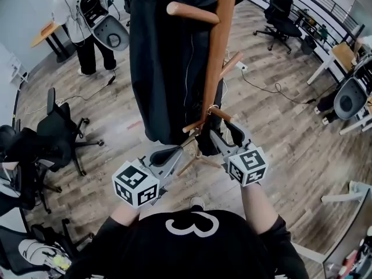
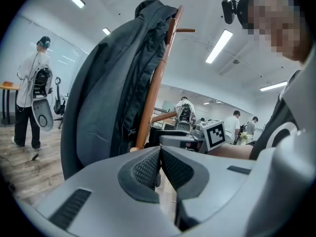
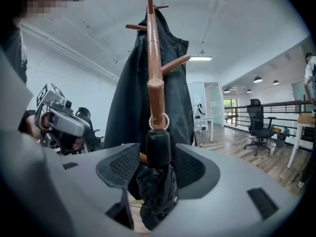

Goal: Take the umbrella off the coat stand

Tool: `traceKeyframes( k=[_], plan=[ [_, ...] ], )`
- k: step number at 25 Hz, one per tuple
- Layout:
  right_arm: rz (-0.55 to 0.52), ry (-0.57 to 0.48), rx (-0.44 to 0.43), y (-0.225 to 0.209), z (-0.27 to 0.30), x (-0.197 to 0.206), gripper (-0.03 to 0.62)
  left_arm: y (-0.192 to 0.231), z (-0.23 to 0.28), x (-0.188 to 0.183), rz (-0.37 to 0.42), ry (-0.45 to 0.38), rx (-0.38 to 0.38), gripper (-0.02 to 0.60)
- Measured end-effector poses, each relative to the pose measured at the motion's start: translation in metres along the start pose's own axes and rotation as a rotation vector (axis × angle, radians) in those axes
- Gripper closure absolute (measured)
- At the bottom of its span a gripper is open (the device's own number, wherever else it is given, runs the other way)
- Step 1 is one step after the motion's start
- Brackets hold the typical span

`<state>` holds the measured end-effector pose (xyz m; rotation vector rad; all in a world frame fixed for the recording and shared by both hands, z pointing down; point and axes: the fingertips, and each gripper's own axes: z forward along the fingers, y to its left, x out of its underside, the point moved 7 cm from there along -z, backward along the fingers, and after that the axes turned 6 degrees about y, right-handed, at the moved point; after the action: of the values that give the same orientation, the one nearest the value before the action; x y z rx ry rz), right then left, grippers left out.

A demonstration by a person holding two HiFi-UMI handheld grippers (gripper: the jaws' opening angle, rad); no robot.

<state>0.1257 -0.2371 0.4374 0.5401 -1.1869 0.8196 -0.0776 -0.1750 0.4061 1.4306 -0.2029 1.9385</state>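
A wooden coat stand carries a black coat. A folded black umbrella hangs by a metal ring from a low peg. My right gripper stands open, with the umbrella's handle between its pads and a gap on both sides. In the head view the right gripper is at the umbrella, just under the peg. The left gripper sits lower left of it, apart from the stand. Its jaws are shut on nothing, facing the coat.
Black office chairs stand to the left and another at the back right. A person stands at the back left. A cable lies on the wooden floor. The stand's legs spread below the grippers. Desks line the right edge.
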Motion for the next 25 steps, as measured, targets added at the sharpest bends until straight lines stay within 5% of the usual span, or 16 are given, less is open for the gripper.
traceKeyframes(
  k=[25],
  plan=[
    [0.009, 0.016, 0.015, -0.004, 0.029, 0.011, 0.384, 0.012, -0.007, 0.008, -0.031, -0.003, -0.048, 0.565]
  ],
)
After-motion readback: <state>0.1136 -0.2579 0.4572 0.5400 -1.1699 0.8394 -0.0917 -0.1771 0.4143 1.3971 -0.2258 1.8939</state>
